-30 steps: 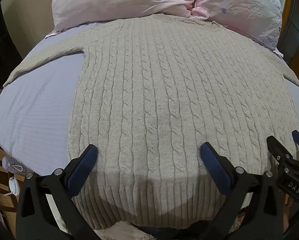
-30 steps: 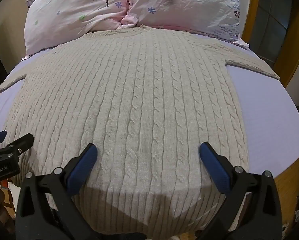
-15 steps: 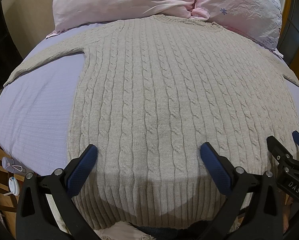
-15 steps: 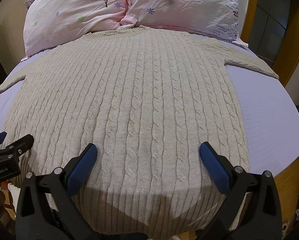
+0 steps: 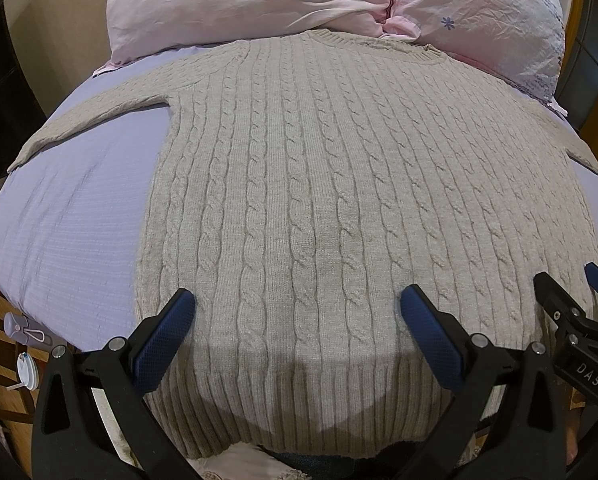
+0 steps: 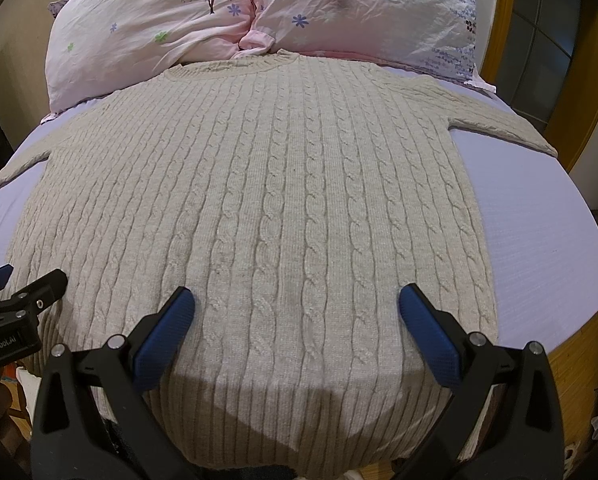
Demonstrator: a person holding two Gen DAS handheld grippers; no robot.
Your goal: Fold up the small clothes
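A beige cable-knit sweater (image 5: 319,184) lies flat and face up on a lilac bed sheet (image 5: 71,220), collar toward the pillows, both sleeves spread out to the sides. It also fills the right wrist view (image 6: 283,184). My left gripper (image 5: 295,304) is open and empty, hovering above the sweater's lower left part near the ribbed hem. My right gripper (image 6: 293,300) is open and empty above the lower right part. Each gripper shows at the edge of the other's view: the right one (image 5: 579,312), the left one (image 6: 15,304).
Two pink flowered pillows (image 5: 259,0) (image 6: 359,4) lie at the head of the bed, touching the collar. A wooden bed frame and door (image 6: 539,48) stand at the right. Small items (image 5: 23,344) sit on a wooden surface at the lower left.
Both grippers have edged slightly forward toward the pillows. The sweater lies as before and both grippers stay open.
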